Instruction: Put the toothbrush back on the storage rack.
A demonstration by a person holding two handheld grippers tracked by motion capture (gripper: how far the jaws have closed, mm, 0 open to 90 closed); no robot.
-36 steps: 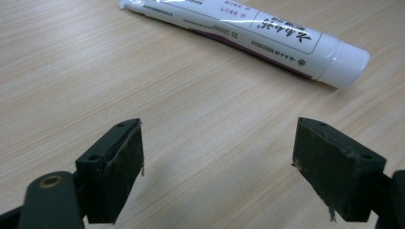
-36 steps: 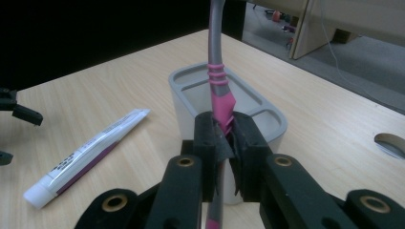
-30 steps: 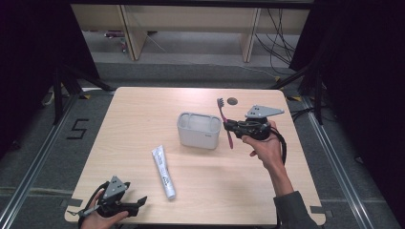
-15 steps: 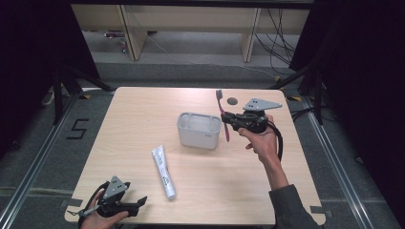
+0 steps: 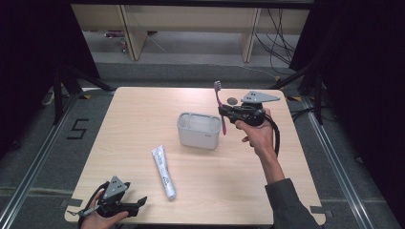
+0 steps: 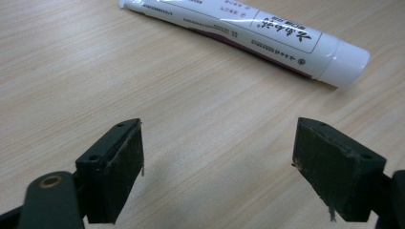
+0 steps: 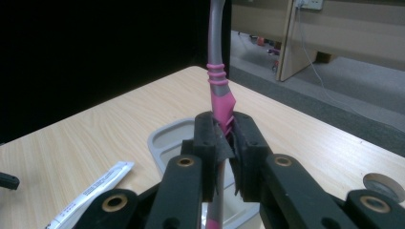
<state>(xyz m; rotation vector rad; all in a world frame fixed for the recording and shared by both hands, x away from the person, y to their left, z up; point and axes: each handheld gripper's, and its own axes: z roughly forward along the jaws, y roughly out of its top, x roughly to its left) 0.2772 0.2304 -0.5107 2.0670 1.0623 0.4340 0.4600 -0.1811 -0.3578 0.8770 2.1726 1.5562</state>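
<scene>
The right tool (image 5: 225,113) is clamping a pink toothbrush (image 5: 220,105) at mid-handle, with both pads pressed flat against it in the right gripper view (image 7: 222,119). The toothbrush is standing nearly upright, bristles up and lower end down, just beside the right rim of the grey holder (image 5: 199,130) and above the desk (image 5: 143,119). This upright grip is probably keeping the handle end free to go down into the holder's opening.

The left tool (image 5: 136,205) is resting at the near left corner of the desk with its jaws standing wide and nothing between them; in its own view (image 6: 219,162) bare wood is showing between the pads. A toothpaste tube (image 5: 163,171) is lying flat close to it, cap toward the near edge, probably within easy reach for a later pick.

Compared with the picture one second earlier, the right hand (image 5: 255,136) is carrying the toothbrush slightly higher and closer to the holder's rim. The left tool, the tube and the holder are lying as before.
</scene>
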